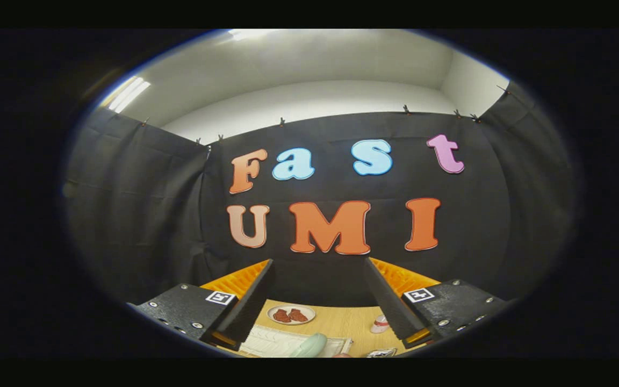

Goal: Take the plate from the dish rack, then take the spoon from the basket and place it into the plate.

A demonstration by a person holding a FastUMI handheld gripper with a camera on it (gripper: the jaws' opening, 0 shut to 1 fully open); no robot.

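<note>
My gripper (317,262) is held high above the table, pointing at the booth wall, open with nothing between its fingers. Far below, in the gap between the fingers, a white ribbed dish rack (274,341) lies on the wooden table (342,322). A pale green rounded edge (312,346), which looks like the plate, sticks up at the rack's right end. A shiny metal thing (382,353) peeks out near the right finger's base; I cannot tell whether it is the spoon or the basket.
A small white dish (290,315) with two red-brown pieces sits on the table's far side beyond the rack. A small white and red object (379,324) stands beside the right finger. The black cloth wall closes off the table's back.
</note>
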